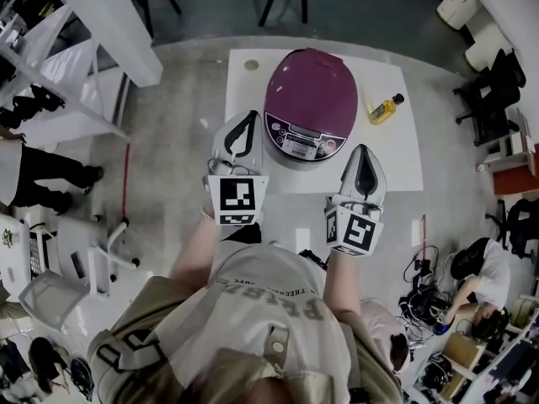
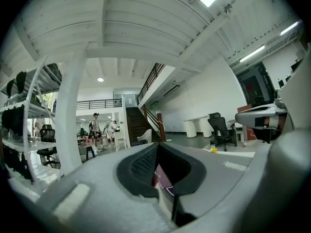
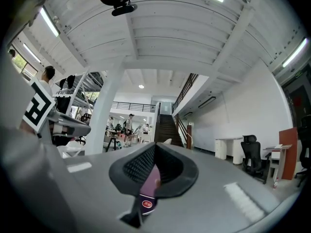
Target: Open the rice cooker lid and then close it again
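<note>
A purple rice cooker (image 1: 310, 91) stands on a white table (image 1: 396, 158) with its lid down and its control panel (image 1: 301, 138) facing me. My left gripper (image 1: 248, 118) is held level just left of the cooker's front, jaws shut with nothing between them. My right gripper (image 1: 363, 150) hovers at the cooker's front right, also shut and empty. In the left gripper view the closed jaws (image 2: 158, 152) fill the lower frame and a sliver of the cooker (image 2: 164, 183) shows through their gap. The right gripper view shows the same: shut jaws (image 3: 154, 152) and a bit of the cooker (image 3: 148, 188).
A small yellow bottle (image 1: 386, 108) lies on the table right of the cooker. A white pillar (image 1: 118, 23) and shelving stand to the left. Office chairs (image 1: 493, 95), cables and seated people ring the table. A staircase (image 2: 138, 123) rises far ahead.
</note>
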